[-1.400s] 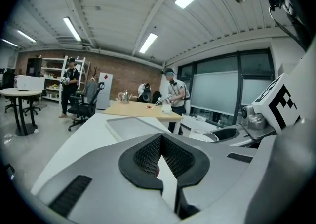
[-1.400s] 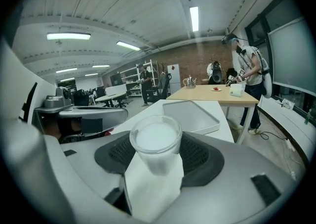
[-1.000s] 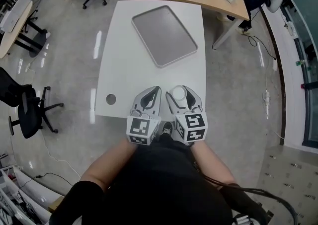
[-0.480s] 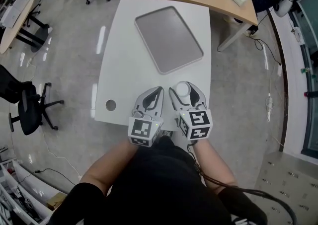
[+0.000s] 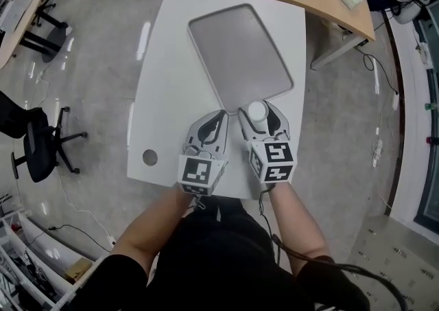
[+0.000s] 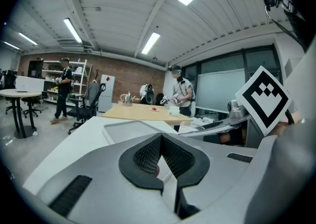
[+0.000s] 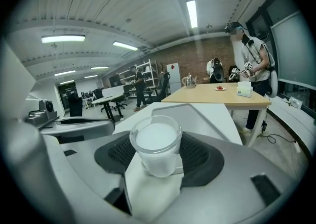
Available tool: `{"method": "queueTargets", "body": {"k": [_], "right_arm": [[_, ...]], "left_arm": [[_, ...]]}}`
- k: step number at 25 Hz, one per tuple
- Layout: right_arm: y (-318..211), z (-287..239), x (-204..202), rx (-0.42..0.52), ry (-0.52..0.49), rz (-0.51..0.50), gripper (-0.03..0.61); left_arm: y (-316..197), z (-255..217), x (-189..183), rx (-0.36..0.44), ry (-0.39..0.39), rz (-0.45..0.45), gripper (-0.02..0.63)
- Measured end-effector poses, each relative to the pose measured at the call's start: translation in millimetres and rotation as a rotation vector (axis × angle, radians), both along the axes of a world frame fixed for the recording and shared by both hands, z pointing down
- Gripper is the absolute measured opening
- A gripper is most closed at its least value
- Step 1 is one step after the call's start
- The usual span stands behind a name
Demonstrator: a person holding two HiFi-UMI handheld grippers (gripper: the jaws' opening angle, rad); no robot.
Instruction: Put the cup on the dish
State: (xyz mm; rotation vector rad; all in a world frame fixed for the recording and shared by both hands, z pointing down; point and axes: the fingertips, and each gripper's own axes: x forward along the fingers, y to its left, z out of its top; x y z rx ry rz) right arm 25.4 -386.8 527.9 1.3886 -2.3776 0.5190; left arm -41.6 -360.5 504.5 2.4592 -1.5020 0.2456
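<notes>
Carries a small clear cup [image 5: 257, 110] in the right gripper [image 5: 259, 116], just short of the near edge of the dish [image 5: 236, 49]. Shows, in the right gripper view, the jaws closed against the cup's lower walls, holding it upright, with its lip standing clear above the pads and what looks like a white filling inside. Holds the left gripper [image 5: 214, 124] on that same near side of the dish, close by the right one, its jaws drawn together at the tips with nothing between them. Shows the dish, a shallow grey tray with a raised rim, lying bare on the white surface [image 5: 164, 97].

Looks to be mid-carry, with the set-down not yet made. Risks catching the cup's base on the dish's raised rim if brought in too low, which could tip it or jolt the white contents over the lip. Risks a slip as well, given a grip low down on smooth walls: any tilt of the wrist may let the cup pivot between the pads. Could also end with the cup perched half on the rim if let go too near the dish's near edge and not over its flat middle. Calls for a level carry, enough height to clear the rim, and a release only once the base sits flat.
</notes>
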Motion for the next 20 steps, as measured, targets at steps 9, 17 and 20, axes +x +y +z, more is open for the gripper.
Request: {"method": "queueTargets", "body": {"k": [9,17,20], "right_arm": [[-65,64,-6,-0.013,0.016,0.019,0.252],[-68,88,-14,0.003,0.062,0.021,0.252],[-68,87,-15,0.008,0.054,0.027,0.252]], "left_arm": [[-28,47,-8,-0.05,0.014,-0.048,0.005],[-13,72,-19,-0.094,0.009,-0.064,0.005],[-11,70,-20,-0.089,0.007,-0.069,0.005]]}}
